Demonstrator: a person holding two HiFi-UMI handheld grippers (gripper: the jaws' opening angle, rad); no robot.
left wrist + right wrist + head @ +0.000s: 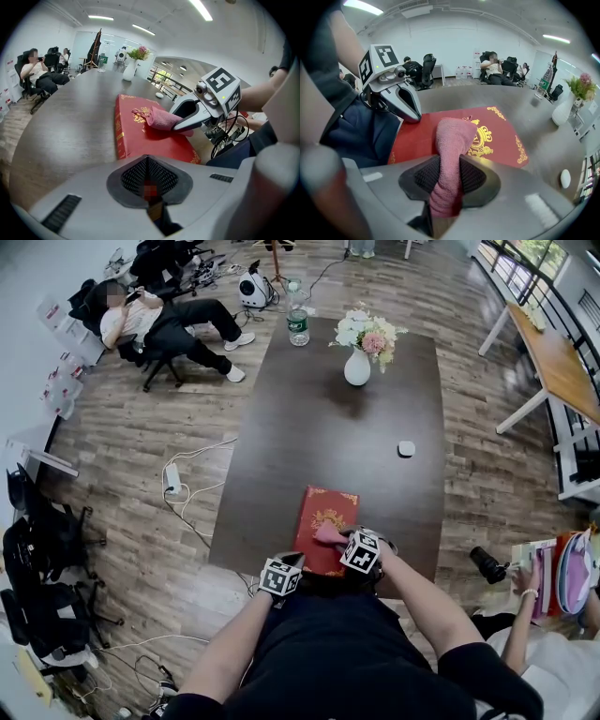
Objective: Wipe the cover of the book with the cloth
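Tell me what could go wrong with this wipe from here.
1. The left gripper is shut and grips nothing, so the book looks unheld; wiping strokes may slide it.
2. The book lies close to the near edge of the table and might be dragged off.
3. The right gripper pinches only a narrow fold of the cloth; it may pull loose.

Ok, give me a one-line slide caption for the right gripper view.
Right gripper clamps a pink cloth on the gold-crested red book, left gripper alongside.
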